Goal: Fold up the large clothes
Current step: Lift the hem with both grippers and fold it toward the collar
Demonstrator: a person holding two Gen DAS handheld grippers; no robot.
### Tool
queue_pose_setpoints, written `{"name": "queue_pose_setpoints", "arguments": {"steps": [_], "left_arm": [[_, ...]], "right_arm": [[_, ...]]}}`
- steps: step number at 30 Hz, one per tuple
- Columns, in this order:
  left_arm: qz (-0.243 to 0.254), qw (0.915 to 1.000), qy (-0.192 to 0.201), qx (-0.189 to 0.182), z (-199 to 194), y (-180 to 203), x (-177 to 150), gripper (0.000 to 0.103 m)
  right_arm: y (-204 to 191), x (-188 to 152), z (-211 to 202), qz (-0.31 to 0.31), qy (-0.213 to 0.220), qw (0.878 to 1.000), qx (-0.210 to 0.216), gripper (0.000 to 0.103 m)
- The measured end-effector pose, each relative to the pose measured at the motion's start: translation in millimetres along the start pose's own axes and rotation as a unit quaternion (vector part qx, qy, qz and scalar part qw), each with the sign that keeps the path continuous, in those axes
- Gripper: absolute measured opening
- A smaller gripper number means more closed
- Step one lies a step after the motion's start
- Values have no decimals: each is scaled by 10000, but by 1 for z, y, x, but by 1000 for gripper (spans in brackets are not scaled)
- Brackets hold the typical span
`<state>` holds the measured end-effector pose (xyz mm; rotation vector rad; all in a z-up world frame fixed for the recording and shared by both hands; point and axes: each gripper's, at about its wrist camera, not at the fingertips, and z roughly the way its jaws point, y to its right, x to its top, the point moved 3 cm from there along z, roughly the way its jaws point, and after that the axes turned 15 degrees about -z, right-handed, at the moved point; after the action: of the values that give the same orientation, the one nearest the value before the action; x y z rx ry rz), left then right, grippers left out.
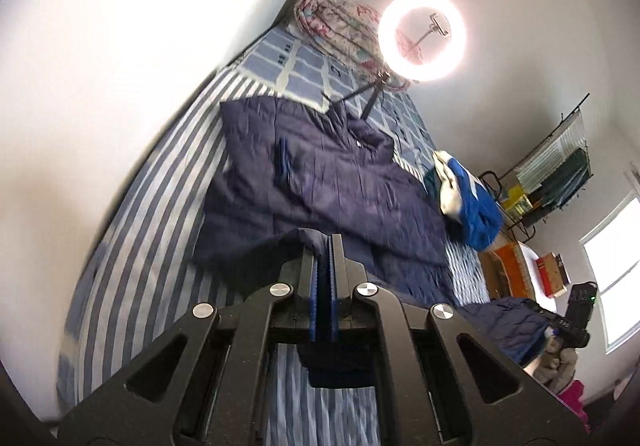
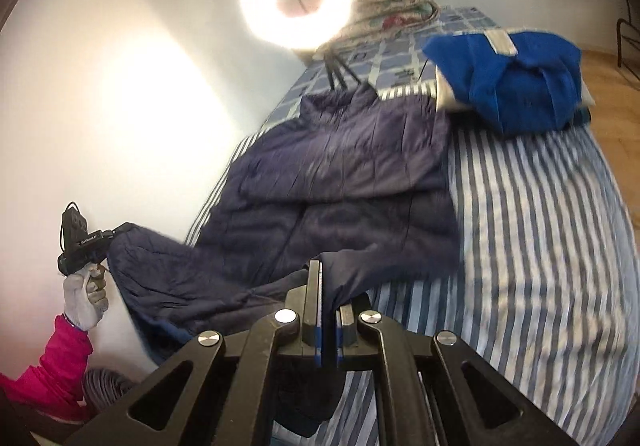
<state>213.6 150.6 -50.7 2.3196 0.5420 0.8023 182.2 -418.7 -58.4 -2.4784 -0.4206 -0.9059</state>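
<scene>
Because the navy padded jacket (image 1: 320,181) is too wide to turn over from one corner, it lies spread along the striped bed (image 1: 136,230) with its collar toward the ring light (image 1: 422,35), and each pair of tongs takes one end of the hem nearest the person. The left tongs (image 1: 325,246) are pressed together on a fold of this hem, the dark cloth passing between the blue pads and hanging under them. The right tongs (image 2: 325,274) are also clamped on the jacket, with cloth bunched over the tips and drooping below. The hem is lifted off the bed between both grips, probably to carry it toward the collar. A blue garment (image 2: 516,81) lies apart, near the bed's far corner.
</scene>
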Motion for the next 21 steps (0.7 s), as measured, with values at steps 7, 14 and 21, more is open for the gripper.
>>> {"name": "queue_pose_setpoints", "arguments": {"steps": [7,14,21], "left_arm": [[12,9998,95,161,78,11,56,2],[-38,9982,-25,597,165,-5,84,2],[-156,9950,-181,971,229,-38,87,2]], "right_arm": [[43,66,53,134,-37,9995,-297,1],[97,92,129,331,-326,9972,-578,1],[145,87,203,646,-737,9916,-841,1]]}}
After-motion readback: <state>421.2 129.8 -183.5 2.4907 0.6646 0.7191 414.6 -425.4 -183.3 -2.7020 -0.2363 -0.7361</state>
